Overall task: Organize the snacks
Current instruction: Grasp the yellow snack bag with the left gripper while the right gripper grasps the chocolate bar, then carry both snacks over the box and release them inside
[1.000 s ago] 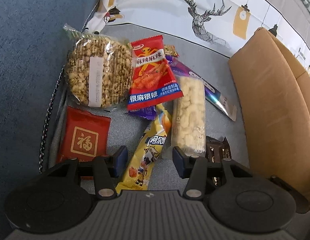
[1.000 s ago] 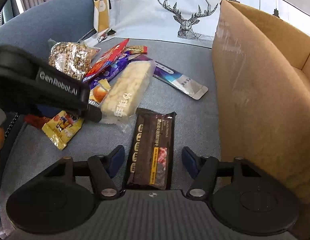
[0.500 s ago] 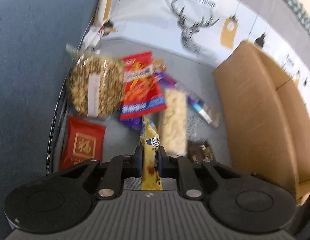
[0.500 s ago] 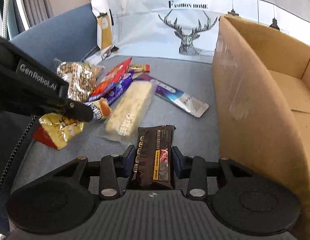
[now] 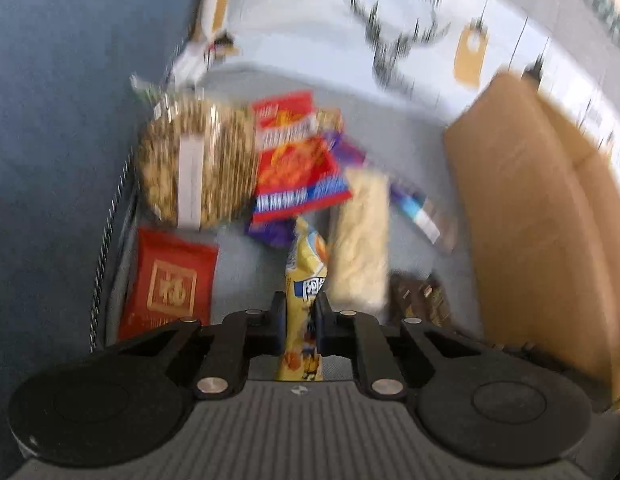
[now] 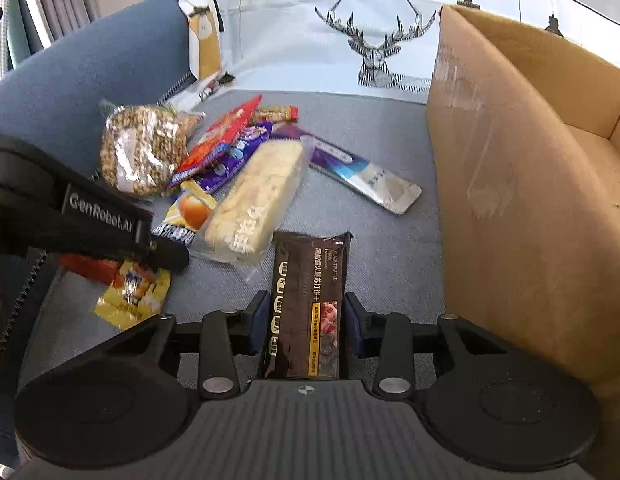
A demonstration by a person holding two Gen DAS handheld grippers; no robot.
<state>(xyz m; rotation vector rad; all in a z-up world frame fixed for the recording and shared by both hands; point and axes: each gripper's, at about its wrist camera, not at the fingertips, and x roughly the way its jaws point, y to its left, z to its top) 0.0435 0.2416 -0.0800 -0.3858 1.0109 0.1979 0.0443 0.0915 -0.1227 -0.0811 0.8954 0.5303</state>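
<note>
The left gripper [image 5: 301,316] is closed on the yellow snack packet [image 5: 304,292]; the right gripper [image 6: 305,320] squeezes the dark chocolate bar [image 6: 307,300]. The cardboard box [image 6: 510,184] stands along the sofa seat's [image 6: 370,128] right edge, with the remaining snacks [image 6: 213,160] piled near its left edge.

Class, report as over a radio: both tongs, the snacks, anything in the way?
Left tongs shut on yellow snack bag. Right tongs shut on brown biscuit pack. Cardboard box open at right, path looks free.
</note>
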